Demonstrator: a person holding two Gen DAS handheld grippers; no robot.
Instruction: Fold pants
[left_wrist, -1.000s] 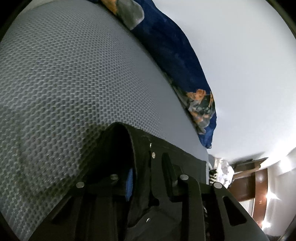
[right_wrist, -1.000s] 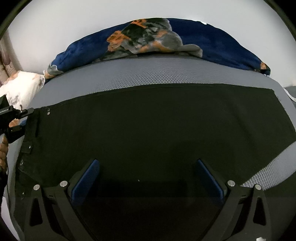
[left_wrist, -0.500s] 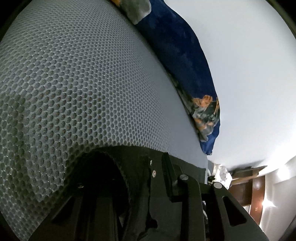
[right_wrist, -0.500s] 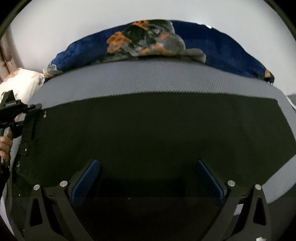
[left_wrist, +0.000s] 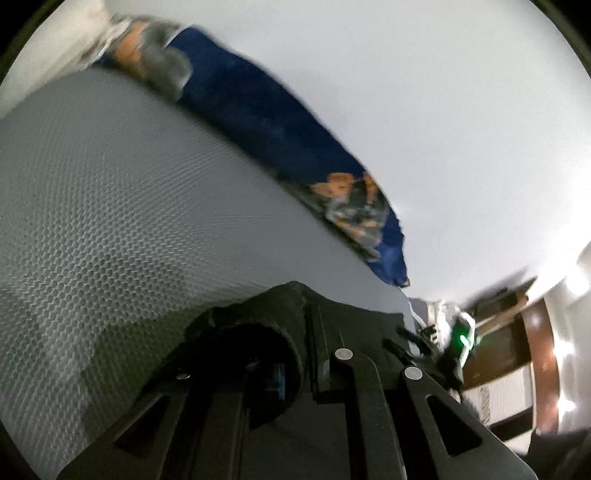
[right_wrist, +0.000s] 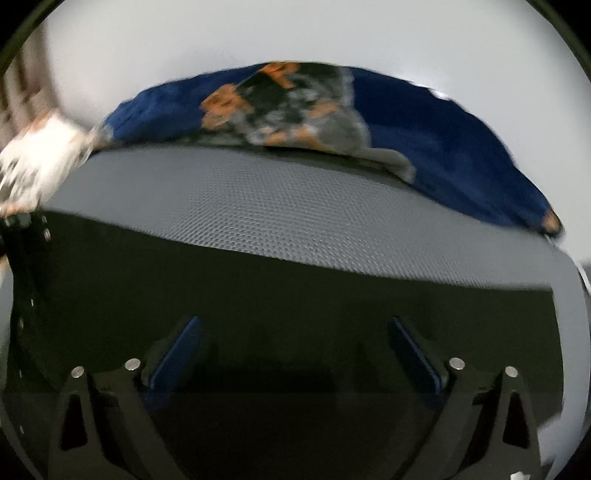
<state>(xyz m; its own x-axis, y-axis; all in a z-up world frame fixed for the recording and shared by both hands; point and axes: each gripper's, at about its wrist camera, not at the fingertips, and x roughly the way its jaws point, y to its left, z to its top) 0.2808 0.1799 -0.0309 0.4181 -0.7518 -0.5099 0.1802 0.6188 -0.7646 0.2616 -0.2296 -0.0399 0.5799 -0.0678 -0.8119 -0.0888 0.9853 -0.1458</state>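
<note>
Black pants (right_wrist: 295, 288) lie spread across a grey mesh mattress (right_wrist: 295, 210). My right gripper (right_wrist: 295, 347) hovers low over the middle of them; its jaws are wide and closing, with the flat cloth below and between the blue pads (right_wrist: 177, 343), and no pinch shows. My left gripper (left_wrist: 295, 354) is shut on the pants' waistband (left_wrist: 266, 314), which bunches up between the fingers, raised off the mattress (left_wrist: 110, 221). In the right wrist view the left gripper (right_wrist: 22, 221) shows at the far left by the waistband. The left wrist view catches the right gripper (left_wrist: 443, 347) with a green light.
A blue blanket with orange and grey print (right_wrist: 424, 140) lies along the mattress's far edge against a white wall (right_wrist: 295, 33). A white flowered pillow (right_wrist: 40, 162) sits at the left. Brown wooden furniture (left_wrist: 535, 332) stands beyond the bed's right end.
The left jaws closed on the waistband and rose, lifting it off the mesh. The right gripper shifted and rolled over the pants, with its jaws a little narrower.
</note>
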